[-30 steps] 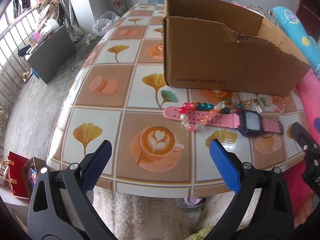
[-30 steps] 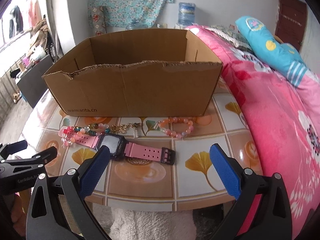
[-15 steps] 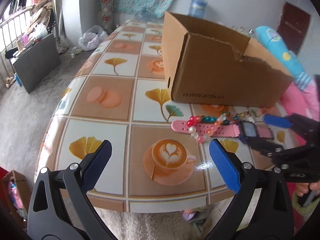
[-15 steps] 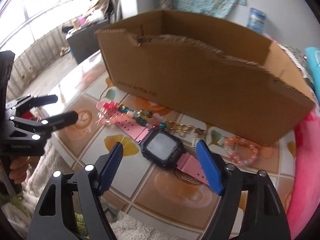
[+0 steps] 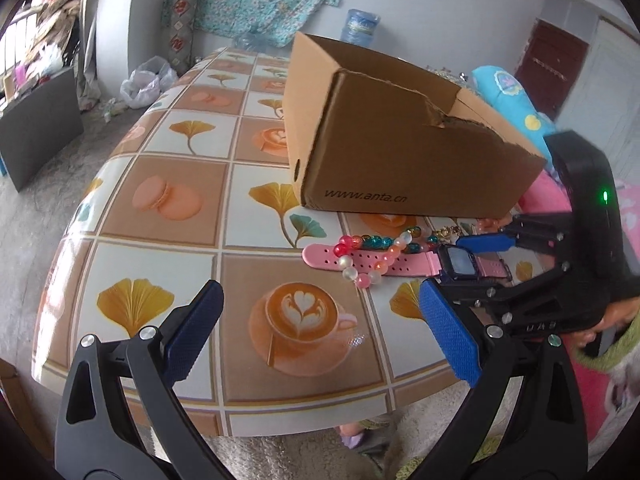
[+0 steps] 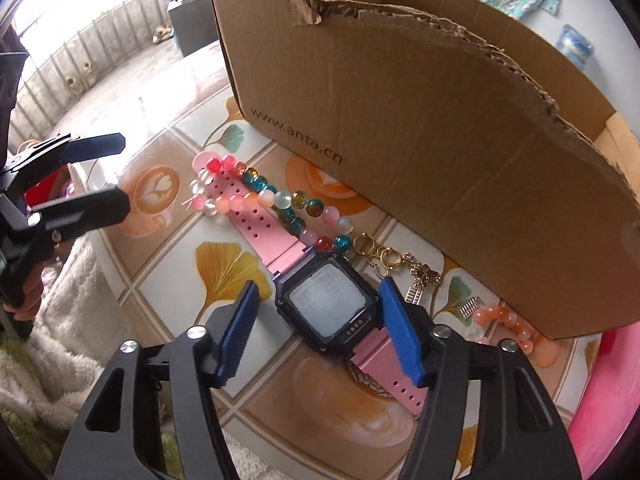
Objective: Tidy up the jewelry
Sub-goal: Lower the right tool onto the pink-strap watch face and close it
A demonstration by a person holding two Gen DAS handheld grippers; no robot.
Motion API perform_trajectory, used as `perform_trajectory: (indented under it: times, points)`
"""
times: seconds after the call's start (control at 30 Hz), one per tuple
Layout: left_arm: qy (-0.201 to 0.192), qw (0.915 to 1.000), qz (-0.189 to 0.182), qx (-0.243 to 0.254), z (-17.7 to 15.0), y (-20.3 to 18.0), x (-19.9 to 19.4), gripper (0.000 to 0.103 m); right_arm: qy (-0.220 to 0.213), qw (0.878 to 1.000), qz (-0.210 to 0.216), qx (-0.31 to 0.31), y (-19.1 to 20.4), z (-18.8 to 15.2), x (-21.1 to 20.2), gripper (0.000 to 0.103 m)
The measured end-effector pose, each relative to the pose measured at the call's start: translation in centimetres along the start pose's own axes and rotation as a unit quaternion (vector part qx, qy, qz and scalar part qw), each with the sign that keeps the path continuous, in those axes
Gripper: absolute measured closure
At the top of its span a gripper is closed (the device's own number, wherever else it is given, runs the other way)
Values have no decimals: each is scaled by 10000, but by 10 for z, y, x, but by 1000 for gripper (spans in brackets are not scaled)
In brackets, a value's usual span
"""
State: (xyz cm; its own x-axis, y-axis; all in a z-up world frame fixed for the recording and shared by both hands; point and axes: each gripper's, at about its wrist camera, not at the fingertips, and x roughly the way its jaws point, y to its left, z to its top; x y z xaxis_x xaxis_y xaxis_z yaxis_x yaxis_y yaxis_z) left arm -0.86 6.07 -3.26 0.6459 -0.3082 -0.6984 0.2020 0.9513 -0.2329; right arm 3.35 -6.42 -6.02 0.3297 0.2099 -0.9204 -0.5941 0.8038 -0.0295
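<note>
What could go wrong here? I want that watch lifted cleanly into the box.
The right gripper, whose jaws have just been closing, straddles the watch without pressing it yet. The multicoloured bead bracelet lies across the strap, so a lift may drag it along. The gold chain sits right beside the far pad and might get pinched.

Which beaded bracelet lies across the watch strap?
The multicoloured bead bracelet, with red, teal and pale beads, drapes over the pink watch strap. The orange bead bracelet lies apart by the cardboard box.
</note>
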Motion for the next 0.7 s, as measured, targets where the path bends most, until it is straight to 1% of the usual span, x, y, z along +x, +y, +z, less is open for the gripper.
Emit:
perform_trajectory:
  times: [0.03,0.2,0.3,0.37,0.4,0.5,0.53,0.57,0.63,0.67,0.7]
  points:
    - [9,10000,31,89,-1,-3,0,9,70,9999,82,25,-2,2,2,53]
    - [-9,9988,46,487,-7,-21,-1,9,417,9979,475,166,-15,14,8,53]
    - [-89,9960,149,878,-13,-35,-3,9,714,9932,835,391,-36,18,11,53]
    - [-126,9933,204,1128,-16,-44,-4,9,987,9869,1120,610,-45,21,13,53]
    - [-135,9915,232,1270,-18,-50,-4,9,1063,9848,1192,681,-47,22,13,53]
    - [-162,9880,201,1522,-22,-62,-3,9,1438,9722,1568,982,-62,25,20,53]
    - [-188,9860,195,1644,-25,-68,-3,9,1505,9692,1651,1033,-66,24,20,53]
    - [-224,9830,237,1806,-27,-75,-3,9,1619,9636,1808,1125,-70,25,23,53]
    - [-292,9766,314,2106,-29,-87,1,9,1745,9564,1989,1239,-80,19,19,53]
    - [-347,9723,358,2281,-31,-94,1,11,1786,9535,2062,1284,-84,10,19,53]
    - [-392,9676,388,2463,-33,-102,2,15,1839,9497,2141,1356,-86,10,21,53]
